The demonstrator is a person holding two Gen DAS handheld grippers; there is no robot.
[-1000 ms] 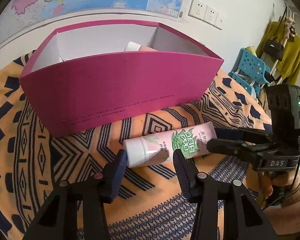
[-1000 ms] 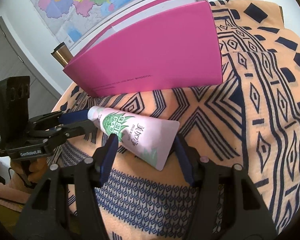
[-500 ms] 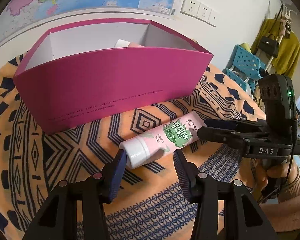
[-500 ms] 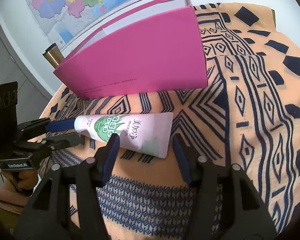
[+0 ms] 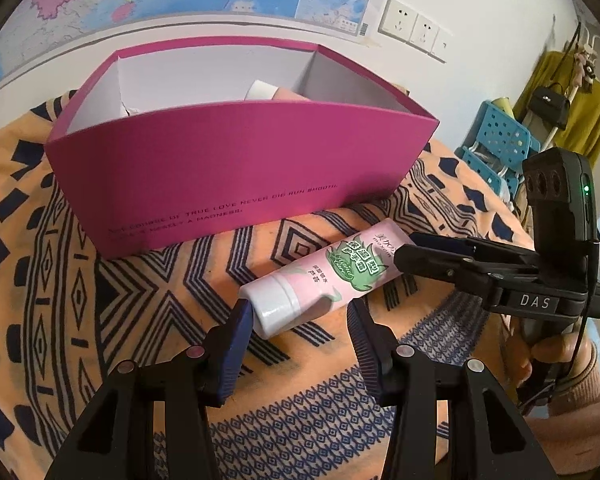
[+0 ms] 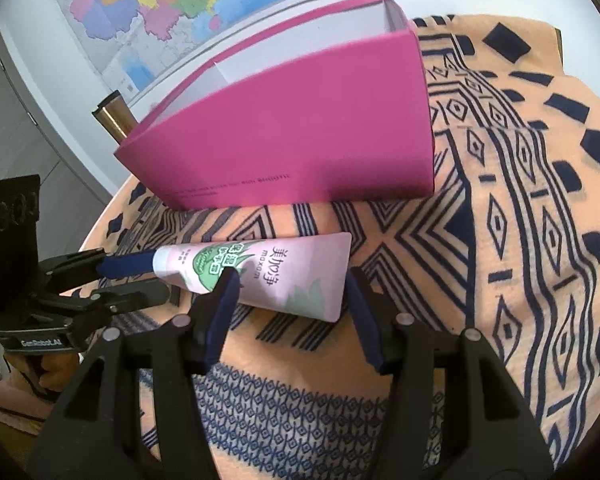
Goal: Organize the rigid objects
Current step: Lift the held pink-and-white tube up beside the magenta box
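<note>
- Grippers: left gripper (image 5: 300,312) and right gripper (image 6: 290,292), jaws apart, straddle either end without clamping, apparently for a two-handed lift.
- Tube (image 5: 324,280): flat on patterned cloth (image 5: 140,304), just before box.
- Magenta box (image 5: 236,168): open-topped, likely destination; one item inside.

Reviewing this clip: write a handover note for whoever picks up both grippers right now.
Left gripper: fingers straddle the cap end of the tube; grip unclear.
Right gripper: fingers straddle its flat end; grip unclear.
Tube: outside the box, in front of its long wall.
Done: one white-capped item is in the box.
To do: put the tube in the box.
</note>
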